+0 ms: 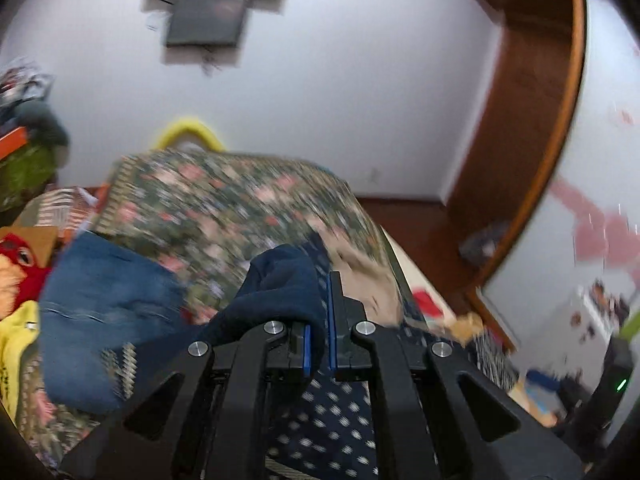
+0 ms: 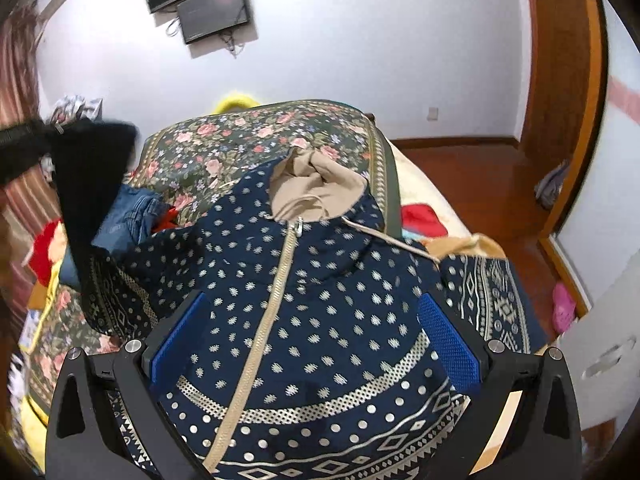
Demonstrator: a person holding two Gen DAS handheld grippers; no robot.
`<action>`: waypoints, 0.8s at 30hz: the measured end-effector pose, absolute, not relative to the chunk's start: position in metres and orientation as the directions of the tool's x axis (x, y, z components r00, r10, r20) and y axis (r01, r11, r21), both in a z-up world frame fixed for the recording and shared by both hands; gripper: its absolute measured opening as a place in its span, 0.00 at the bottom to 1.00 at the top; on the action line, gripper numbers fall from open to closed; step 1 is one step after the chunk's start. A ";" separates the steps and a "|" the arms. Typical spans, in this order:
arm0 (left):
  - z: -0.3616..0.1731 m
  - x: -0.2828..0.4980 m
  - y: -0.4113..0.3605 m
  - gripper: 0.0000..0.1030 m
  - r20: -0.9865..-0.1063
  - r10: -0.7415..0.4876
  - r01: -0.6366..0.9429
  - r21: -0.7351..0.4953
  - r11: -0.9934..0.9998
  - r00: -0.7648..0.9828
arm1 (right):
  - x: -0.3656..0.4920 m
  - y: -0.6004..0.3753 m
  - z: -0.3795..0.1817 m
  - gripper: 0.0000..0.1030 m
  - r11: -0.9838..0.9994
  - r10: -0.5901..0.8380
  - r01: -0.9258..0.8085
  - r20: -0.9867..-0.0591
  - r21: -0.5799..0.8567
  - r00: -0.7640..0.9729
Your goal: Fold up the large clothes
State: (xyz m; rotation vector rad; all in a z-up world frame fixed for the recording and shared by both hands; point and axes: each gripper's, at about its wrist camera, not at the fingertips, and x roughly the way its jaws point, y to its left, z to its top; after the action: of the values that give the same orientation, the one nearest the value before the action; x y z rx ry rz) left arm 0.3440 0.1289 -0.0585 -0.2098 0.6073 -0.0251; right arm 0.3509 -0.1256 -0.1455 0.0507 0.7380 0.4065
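A navy hoodie [image 2: 340,360] with white dots, a beige zipper and a beige-lined hood [image 2: 316,192] lies spread front-up on the bed. In the right wrist view my right gripper [image 2: 314,300] hovers open just above its chest, blue pads wide on either side of the zipper. My left gripper [image 1: 319,312] is shut on a plain navy sleeve end [image 1: 280,292], lifted over the dotted body [image 1: 328,420]. From the right wrist view that raised sleeve [image 2: 92,184] hangs as a dark blur at upper left.
The bed has a floral cover [image 2: 240,140]. Blue jeans [image 1: 100,320], a yellow garment [image 1: 16,352] and a red toy [image 1: 20,256] lie to the left. A wooden door frame [image 2: 560,80] and wooden floor [image 2: 460,168] are on the right.
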 end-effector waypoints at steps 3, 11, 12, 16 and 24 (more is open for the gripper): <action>-0.096 0.364 0.088 0.05 -0.639 -0.155 0.028 -0.205 0.978 0.753 | 0.356 -0.141 -0.153 1.00 0.930 0.362 -0.301 -0.660 0.210 0.658; -0.194 0.378 -0.010 0.05 -0.836 -0.229 0.168 -0.166 0.972 0.499 | 0.360 -0.167 -0.173 1.00 0.949 0.313 -0.236 -0.720 0.209 0.619; -0.205 0.378 -0.019 0.08 -0.859 -0.229 0.182 -0.162 0.970 0.457 | 0.360 -0.169 -0.175 1.00 0.950 0.311 -0.233 -0.725 0.209 0.615; -0.229 0.376 -0.029 0.25 -0.909 -0.246 0.210 -0.182 0.961 0.337 | 0.358 -0.173 -0.182 1.00 0.952 0.302 -0.222 -0.749 0.209 0.590; -0.187 0.334 0.007 0.50 -0.860 -0.325 0.217 -0.257 0.942 0.393 | 0.354 -0.160 -0.181 1.00 0.947 0.309 -0.260 -0.768 0.191 0.561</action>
State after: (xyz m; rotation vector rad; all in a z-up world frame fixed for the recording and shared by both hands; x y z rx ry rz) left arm 0.3341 0.0068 -0.1871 -0.1087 1.1149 -0.3450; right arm 0.3541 -0.1598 -0.1813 0.0583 0.9164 0.3353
